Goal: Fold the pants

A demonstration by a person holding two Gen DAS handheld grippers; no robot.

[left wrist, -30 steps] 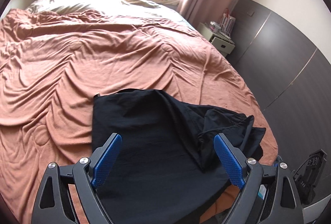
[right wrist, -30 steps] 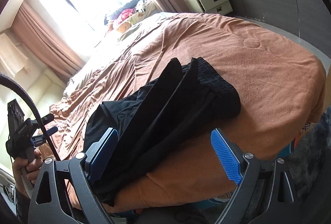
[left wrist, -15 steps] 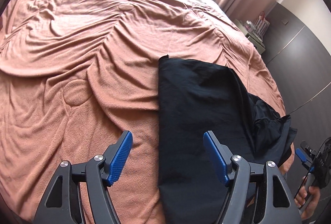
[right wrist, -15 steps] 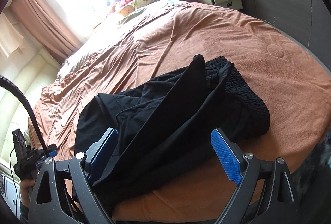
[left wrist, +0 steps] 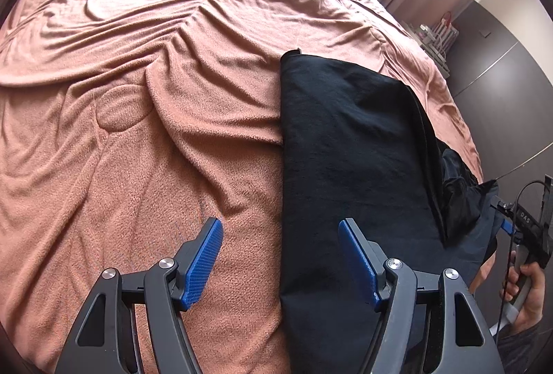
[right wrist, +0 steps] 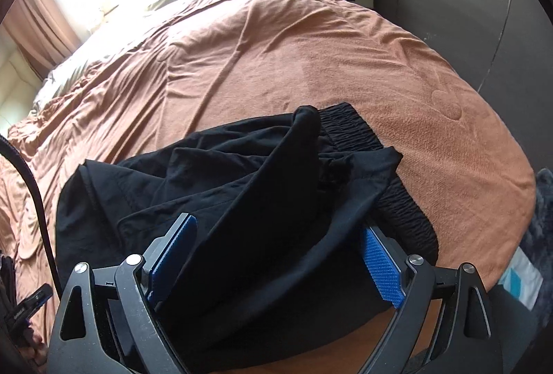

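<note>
Since the earlier frame, the left tongs (left wrist: 280, 230) have narrowed yet hang released astride the black pants' (left wrist: 349, 146) edge at lower centre; the right tongs (right wrist: 278, 237) gape wide over bunched cloth.

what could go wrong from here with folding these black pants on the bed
1. The left gripper, jaws open, straddles the edge of the pants; closing may pinch the brown blanket too.
2. The waistband end lies bunched near the bed's edge by the open right gripper; a fold could trap wrinkles or drag it off.
</note>
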